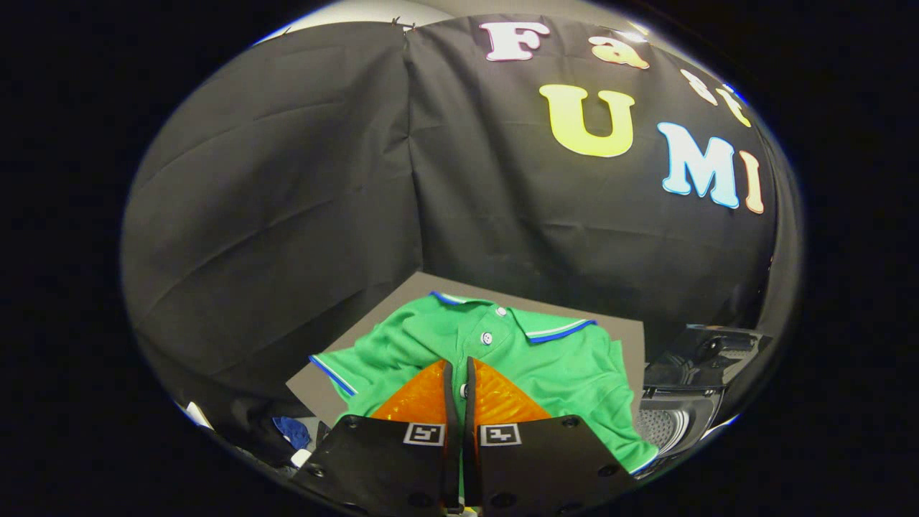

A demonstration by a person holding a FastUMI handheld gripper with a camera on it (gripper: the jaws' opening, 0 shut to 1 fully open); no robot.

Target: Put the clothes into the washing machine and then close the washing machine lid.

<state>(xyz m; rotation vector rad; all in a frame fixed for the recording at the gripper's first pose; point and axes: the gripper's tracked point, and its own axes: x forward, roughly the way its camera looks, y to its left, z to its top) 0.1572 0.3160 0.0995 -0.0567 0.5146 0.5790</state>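
A green polo shirt (502, 359) with blue-and-white trim lies spread flat on a grey board (624, 337), collar toward the booth wall. My gripper (459, 377) hovers over the shirt's chest, its orange fingers (420, 398) drawn together with only a thin slit between the black pads. A shirt button shows through that slit; the cloth is not bunched or lifted. To the right of the board stands the washing machine, its dark lid (711, 352) raised and the perforated drum (671, 424) open below it.
A small blue cloth (291, 431) and white scraps (300, 457) lie left of the fingers, below the board's near corner. The black cloth wall closes in behind and to the left of the board.
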